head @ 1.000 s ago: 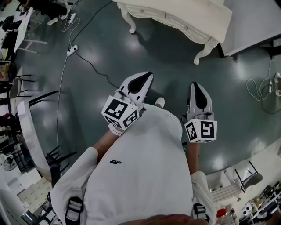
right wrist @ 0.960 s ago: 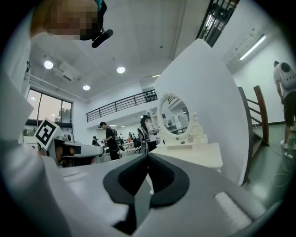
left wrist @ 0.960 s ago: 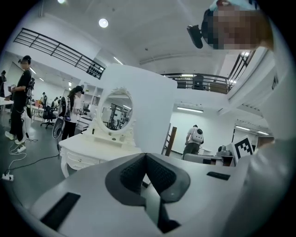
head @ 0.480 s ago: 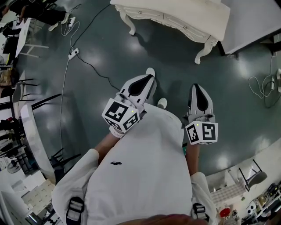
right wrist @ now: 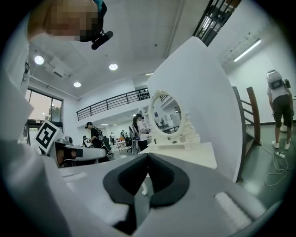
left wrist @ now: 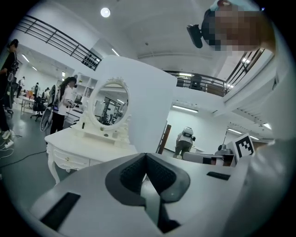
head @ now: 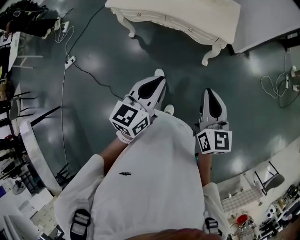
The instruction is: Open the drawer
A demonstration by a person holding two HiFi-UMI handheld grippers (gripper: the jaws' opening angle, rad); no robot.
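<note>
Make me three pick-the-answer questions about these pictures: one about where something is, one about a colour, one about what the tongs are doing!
1. Where is the table in the head view?
A. top
B. bottom
C. left edge

2. What colour is the table?
A. black
B. white
C. red

3. The left tongs are:
A. wide open
B. gripping a knob
C. shut and empty

Answers:
1 A: it runs along the top edge.
2 B: it is white all over.
3 C: they meet with nothing between them.
</note>
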